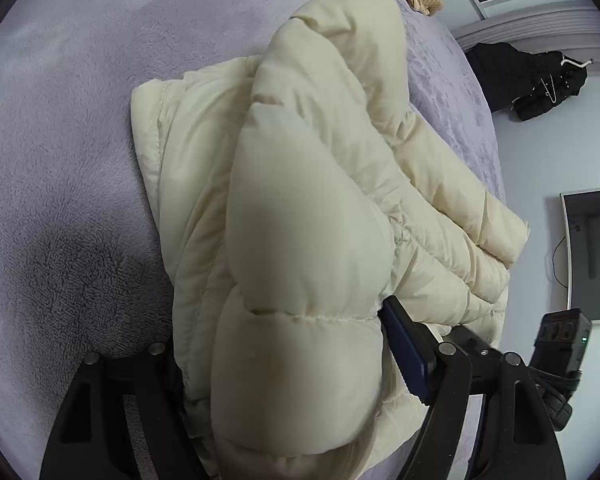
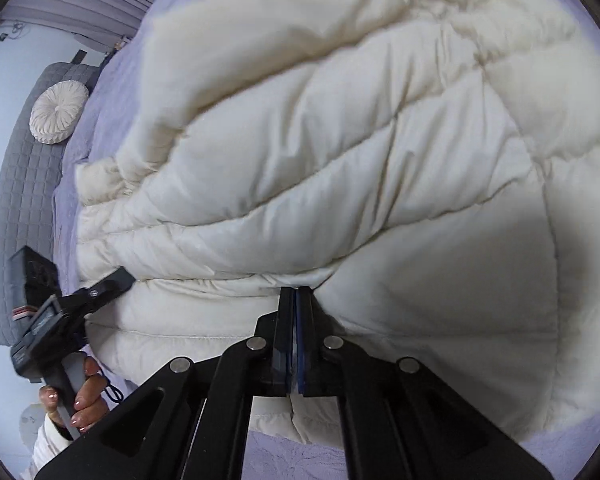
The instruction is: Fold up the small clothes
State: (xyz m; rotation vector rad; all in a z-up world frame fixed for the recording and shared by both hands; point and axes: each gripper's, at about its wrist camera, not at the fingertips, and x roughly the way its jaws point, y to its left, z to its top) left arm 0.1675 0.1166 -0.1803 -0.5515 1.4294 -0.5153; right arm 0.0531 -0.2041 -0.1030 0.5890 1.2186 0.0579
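Now a cream quilted puffer jacket (image 1: 300, 208) lies bunched on a lilac fleece bed cover (image 1: 60, 160), one padded fold rising toward the left wrist camera. That fold sits between the fingers of the left gripper (image 1: 300, 356), which stand wide apart; the blue-padded finger (image 1: 404, 344) lies against the fabric, while the other is hidden behind the jacket, so a firm grip cannot be told. In the right wrist view the right gripper (image 2: 296, 292) has its fingers pressed together, pinching a seam at the jacket's edge (image 2: 296, 280). A person's hand (image 2: 82, 396) holds the left gripper's handle. A round cream pleated cushion (image 2: 58, 112) rests on a grey quilted cover (image 2: 24, 184) beyond the bed.
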